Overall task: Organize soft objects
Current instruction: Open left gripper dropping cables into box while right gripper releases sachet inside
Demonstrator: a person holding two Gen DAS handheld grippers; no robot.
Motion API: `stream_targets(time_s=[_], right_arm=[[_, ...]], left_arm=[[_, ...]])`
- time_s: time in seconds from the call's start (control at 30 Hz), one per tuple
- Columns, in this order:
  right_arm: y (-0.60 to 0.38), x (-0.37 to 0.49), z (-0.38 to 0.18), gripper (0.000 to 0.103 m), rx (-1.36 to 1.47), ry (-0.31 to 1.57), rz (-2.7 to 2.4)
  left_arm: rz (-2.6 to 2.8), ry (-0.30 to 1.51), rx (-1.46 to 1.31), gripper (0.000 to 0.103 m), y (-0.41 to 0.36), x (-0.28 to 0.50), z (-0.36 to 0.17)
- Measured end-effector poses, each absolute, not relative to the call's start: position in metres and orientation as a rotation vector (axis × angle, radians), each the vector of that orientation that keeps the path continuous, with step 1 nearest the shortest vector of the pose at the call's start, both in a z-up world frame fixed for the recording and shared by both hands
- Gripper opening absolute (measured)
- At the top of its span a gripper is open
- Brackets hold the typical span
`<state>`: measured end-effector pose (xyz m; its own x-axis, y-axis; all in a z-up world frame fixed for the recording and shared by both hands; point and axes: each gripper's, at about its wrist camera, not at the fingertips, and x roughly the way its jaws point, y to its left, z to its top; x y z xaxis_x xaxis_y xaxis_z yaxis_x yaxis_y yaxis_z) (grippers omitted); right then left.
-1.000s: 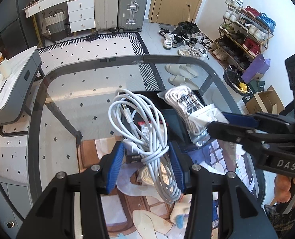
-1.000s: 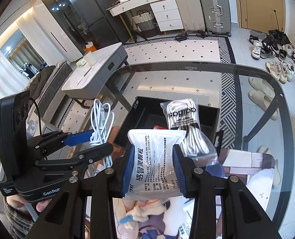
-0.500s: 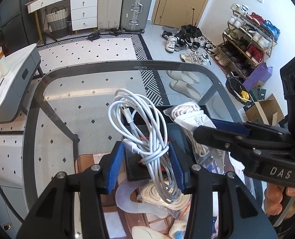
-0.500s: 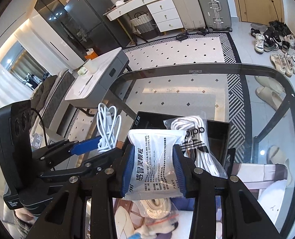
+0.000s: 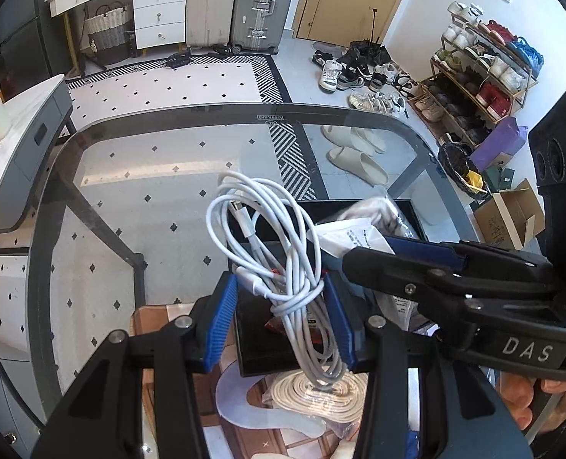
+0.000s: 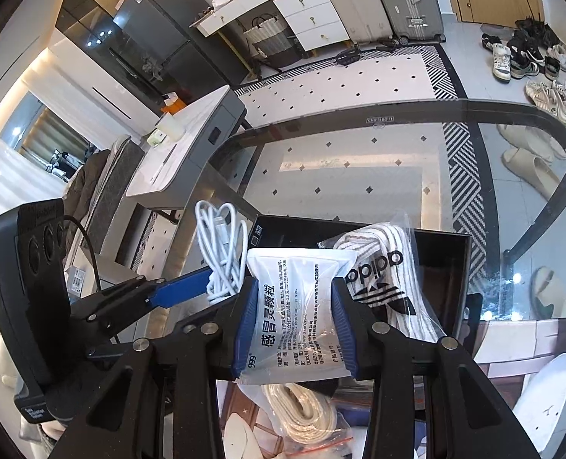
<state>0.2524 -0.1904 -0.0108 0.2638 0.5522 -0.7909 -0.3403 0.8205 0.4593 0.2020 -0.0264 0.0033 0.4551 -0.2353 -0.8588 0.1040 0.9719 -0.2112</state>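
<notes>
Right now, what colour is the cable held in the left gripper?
White; the coiled cable shows best in the left wrist view, clamped in the left gripper.

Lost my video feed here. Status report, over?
Left gripper shut on white cable. Right gripper shut on white sachet. Both over black box; bagged socks already inside. Nothing blocking.
</notes>
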Motion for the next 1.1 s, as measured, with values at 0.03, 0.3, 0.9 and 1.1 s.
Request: stream_targets(time_s=[0.03,0.3,0.9,1.1], right_arm=[[-0.190,0.254,-0.013,0.038,0.217,1.162,0.607],[-0.194,0.259,-0.031,0.038,0.241,1.194,0.589],[-0.204,0.255,-0.022,0.055,0.230,1.182,0.564],[-0.214,0.249,-0.013,0.069,0.210,1.168,0.551]], left_arm=[[-0.211,1.081,-0.136,0.046,-0.026,0.203,0.002],[-0.205,1.079,-0.102,0.046,-0.029,0.205,-0.004],[-0.198,1.062,-0.052,0.071,-0.034,0.201,0.009],[-0.196,1.039,-0.053,0.077,-0.033,0.191,0.017]])
